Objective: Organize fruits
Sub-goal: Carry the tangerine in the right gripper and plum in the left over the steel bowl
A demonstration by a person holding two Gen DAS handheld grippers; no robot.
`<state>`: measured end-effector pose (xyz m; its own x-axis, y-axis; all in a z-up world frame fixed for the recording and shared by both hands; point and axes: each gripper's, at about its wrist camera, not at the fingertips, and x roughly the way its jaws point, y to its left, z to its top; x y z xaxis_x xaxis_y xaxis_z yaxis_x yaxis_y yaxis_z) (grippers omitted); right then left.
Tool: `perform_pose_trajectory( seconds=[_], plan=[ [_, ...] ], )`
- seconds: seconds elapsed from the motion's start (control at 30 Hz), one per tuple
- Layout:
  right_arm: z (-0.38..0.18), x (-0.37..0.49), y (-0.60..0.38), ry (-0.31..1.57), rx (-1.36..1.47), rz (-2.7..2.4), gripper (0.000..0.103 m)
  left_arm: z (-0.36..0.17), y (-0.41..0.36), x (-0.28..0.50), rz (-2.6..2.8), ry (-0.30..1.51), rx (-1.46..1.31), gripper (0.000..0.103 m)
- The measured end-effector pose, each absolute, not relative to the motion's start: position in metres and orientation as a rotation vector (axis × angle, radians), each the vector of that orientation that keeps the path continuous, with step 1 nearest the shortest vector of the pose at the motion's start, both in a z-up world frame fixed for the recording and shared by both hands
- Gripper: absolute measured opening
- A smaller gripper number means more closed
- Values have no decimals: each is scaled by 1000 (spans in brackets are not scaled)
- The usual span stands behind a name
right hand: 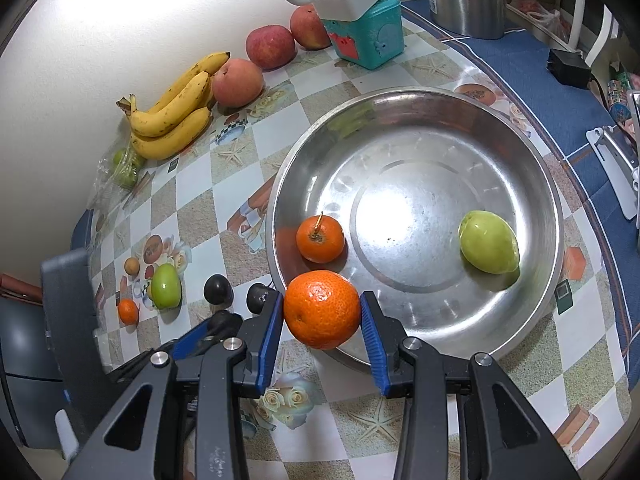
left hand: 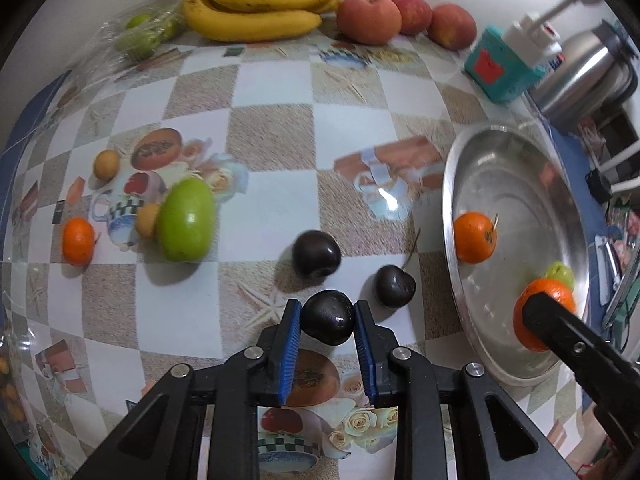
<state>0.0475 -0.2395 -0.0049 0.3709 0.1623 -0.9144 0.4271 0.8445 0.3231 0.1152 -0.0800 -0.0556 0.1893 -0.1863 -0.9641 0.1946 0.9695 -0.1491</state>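
- Cherry, dark and glossy: clamped between my left fingers, blue pads pressing on both flanks, just above the counter. Judgement: grip light, since the skin looks soft and the round body could squirt out; lift straight before carrying it toward the bowl.
- Mandarin: clamped between my right fingers, hanging over the near rim of the bowl. Judgement: lower it inside before letting go, so it does not bounce off the rim or knock the small mandarin already lying there.
- Bowl contents: small mandarin near the left wall, green fruit toward the right side.
- Loose on the counter: two more cherries, one stemmed; large green fruit; little orange fruit; two small tan fruits.
- By the wall: bananas, apples.
- Hard to make out: contents of the clear bag, greenish, kind unclear; undersides of both held fruits; my left fingers in the right wrist view, mostly hidden behind the right ones.
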Motion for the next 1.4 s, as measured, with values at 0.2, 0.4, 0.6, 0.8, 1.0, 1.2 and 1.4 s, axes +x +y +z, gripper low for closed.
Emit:
perform_pose_trajectory(
  seconds=[0.2, 0.4, 0.6, 0.8, 1.0, 1.2, 1.4],
  plan=[
    [-8, 46, -254, 1193, 597, -219, 40, -33, -65, 114, -273, 1307, -37, 28],
    [-11, 38, -286, 1178, 613, -334, 40, -14, -69, 106, -302, 1270, -49, 28],
    [-1, 34, -307, 1097, 607, -385, 40, -5, -101, 101, -390, 1237, -25, 28],
    [0, 39, -316, 1044, 587, -373, 40, -4, -131, 96, -456, 1202, 25, 28],
    [-4, 43, -326, 1003, 593, -371, 40, -8, -158, 92, -497, 1166, 77, 28],
    [-10, 48, -335, 968, 588, -372, 40, -18, -185, 91, -534, 1147, 136, 28],
    [-16, 54, -337, 939, 564, -360, 41, -28, -195, 89, -556, 1159, 140, 28]
  ],
)
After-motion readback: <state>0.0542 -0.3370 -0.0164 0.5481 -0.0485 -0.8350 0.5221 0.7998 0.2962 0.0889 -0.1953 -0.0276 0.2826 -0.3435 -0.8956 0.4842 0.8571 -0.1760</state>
